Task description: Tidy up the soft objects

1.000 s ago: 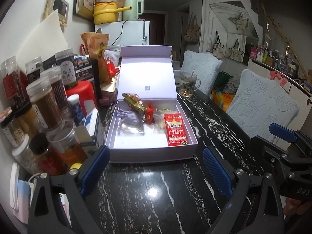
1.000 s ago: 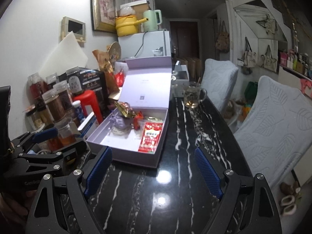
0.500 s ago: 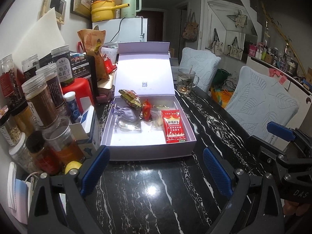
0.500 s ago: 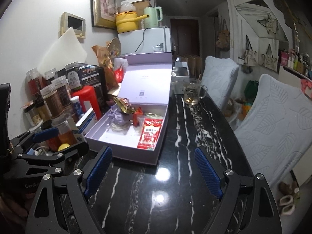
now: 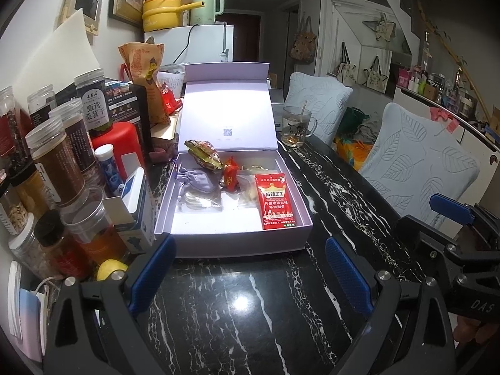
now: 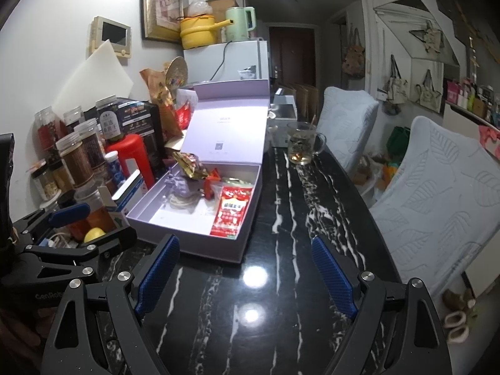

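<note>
Soft packets [image 5: 275, 200] fill the lilac box [image 5: 237, 243], centre frame: light, crinkly, best pinched mid-body; my claws [image 5: 247, 268] [image 6: 247, 268] hover open, empty.

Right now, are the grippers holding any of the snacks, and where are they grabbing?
Nothing is held. The left gripper and the right gripper are both open over the black table, short of the purple box with the snacks.

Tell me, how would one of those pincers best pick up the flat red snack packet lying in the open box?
Probably by the red snack packet near short edge, coming down from above. It lies flat along the box right wall, so a side approach is blocked. The right gripper stands open and closest to that side.
</note>
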Action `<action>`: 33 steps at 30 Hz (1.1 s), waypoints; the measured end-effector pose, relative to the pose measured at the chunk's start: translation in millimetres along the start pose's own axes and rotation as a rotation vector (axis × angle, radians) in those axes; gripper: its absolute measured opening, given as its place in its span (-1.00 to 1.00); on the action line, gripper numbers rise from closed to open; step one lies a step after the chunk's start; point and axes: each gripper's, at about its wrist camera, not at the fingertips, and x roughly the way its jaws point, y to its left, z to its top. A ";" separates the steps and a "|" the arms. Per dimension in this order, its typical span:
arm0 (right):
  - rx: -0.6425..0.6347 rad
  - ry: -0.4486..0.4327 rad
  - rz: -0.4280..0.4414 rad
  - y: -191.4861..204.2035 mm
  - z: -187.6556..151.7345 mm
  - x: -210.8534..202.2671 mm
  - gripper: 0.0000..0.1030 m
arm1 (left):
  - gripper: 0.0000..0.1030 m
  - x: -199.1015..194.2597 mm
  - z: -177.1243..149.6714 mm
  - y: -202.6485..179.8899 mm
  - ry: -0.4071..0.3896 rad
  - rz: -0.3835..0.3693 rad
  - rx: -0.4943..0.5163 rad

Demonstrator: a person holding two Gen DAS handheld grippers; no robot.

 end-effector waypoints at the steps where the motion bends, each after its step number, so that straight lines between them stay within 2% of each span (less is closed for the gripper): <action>1: 0.002 0.000 -0.001 -0.8 0.4 0.3 0.70 | 0.90 0.4 0.9 -0.6 -0.001 0.000 0.002; 13: 0.017 -0.013 0.001 -8.0 4.6 0.6 0.70 | 0.90 -1.3 10.8 -5.3 -0.030 0.000 0.017; 33: 0.016 -0.012 -0.022 -10.9 4.4 -0.6 0.70 | 0.90 -0.2 15.9 -7.8 -0.023 -0.005 0.021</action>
